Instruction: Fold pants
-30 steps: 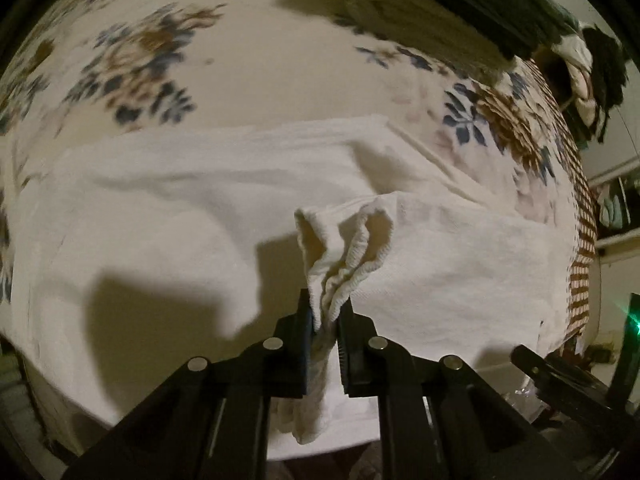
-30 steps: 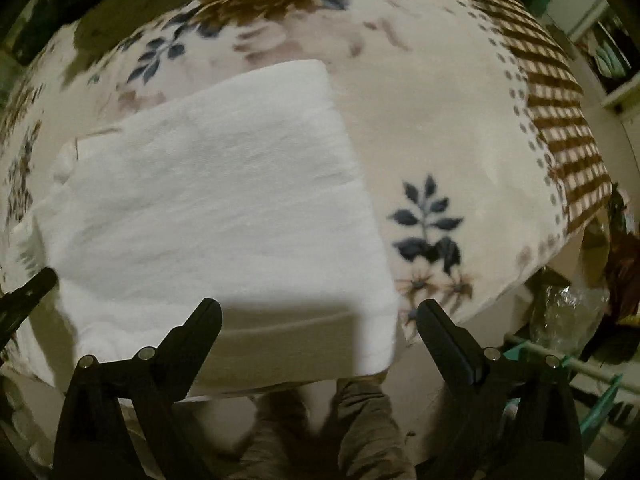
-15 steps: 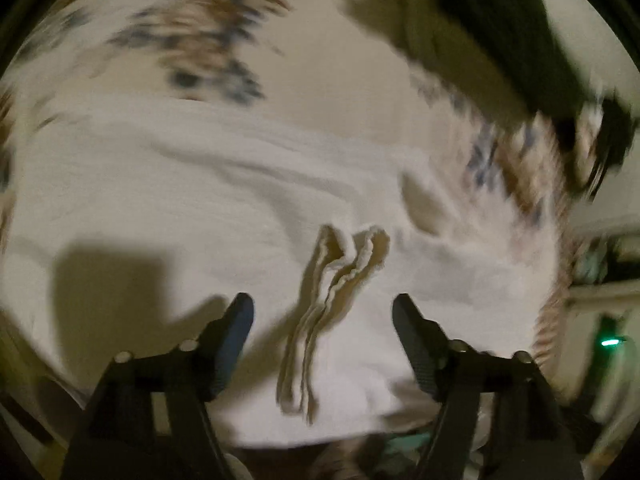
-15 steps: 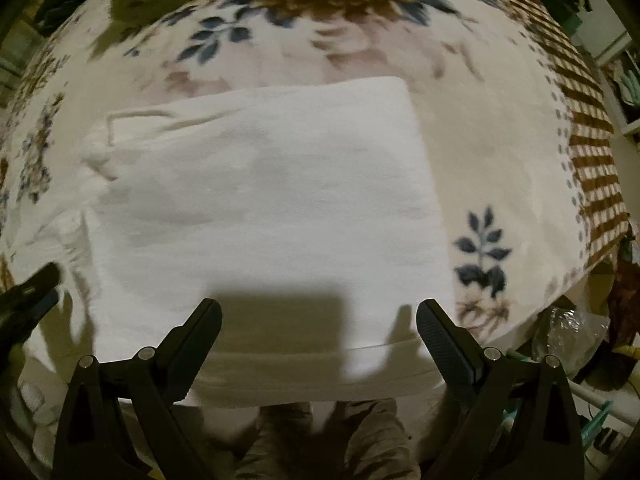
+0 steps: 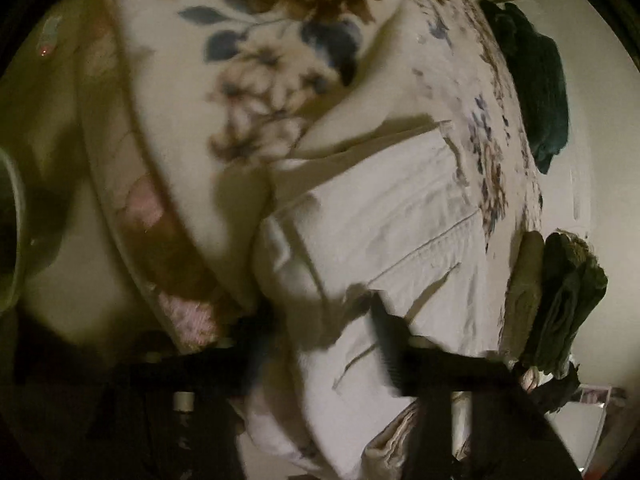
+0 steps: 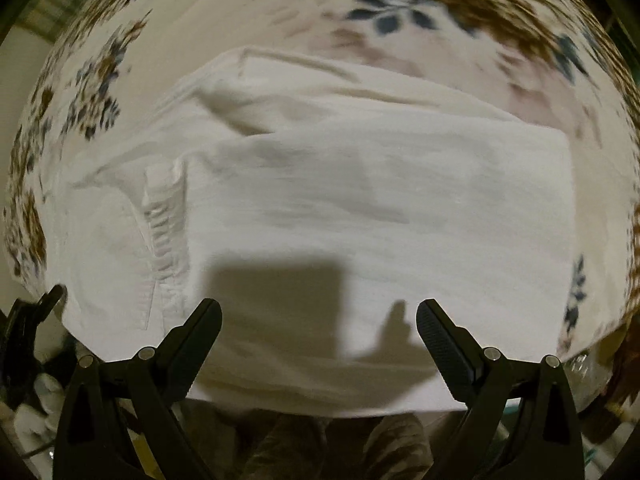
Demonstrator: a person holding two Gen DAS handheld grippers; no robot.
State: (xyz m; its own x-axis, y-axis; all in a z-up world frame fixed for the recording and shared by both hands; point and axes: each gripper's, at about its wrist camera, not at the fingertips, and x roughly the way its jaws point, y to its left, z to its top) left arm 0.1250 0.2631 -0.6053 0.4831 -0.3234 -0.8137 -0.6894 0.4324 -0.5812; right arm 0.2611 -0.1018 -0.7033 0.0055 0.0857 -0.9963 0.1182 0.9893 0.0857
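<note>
The white pants [image 6: 360,208] lie folded on the floral blanket [image 6: 460,32], with the ribbed waistband [image 6: 164,232] at the left. My right gripper [image 6: 318,320] is open and empty above the pants' near edge. In the blurred left wrist view the pants [image 5: 400,216] run up and right across the blanket [image 5: 260,80]. My left gripper [image 5: 316,340] is open at their near end, its jaws standing either side of the cloth without holding it.
Dark green folded clothes [image 5: 536,80] and an olive pile [image 5: 560,300] lie at the right of the left wrist view. The blanket's edge drops off near the right gripper, with the person's legs [image 6: 332,448] below. The left gripper's tip [image 6: 36,312] shows at far left.
My left gripper let go of the waistband fold, opened, and swung round to the pants' end. The right gripper shifted left over the pants, staying open.
</note>
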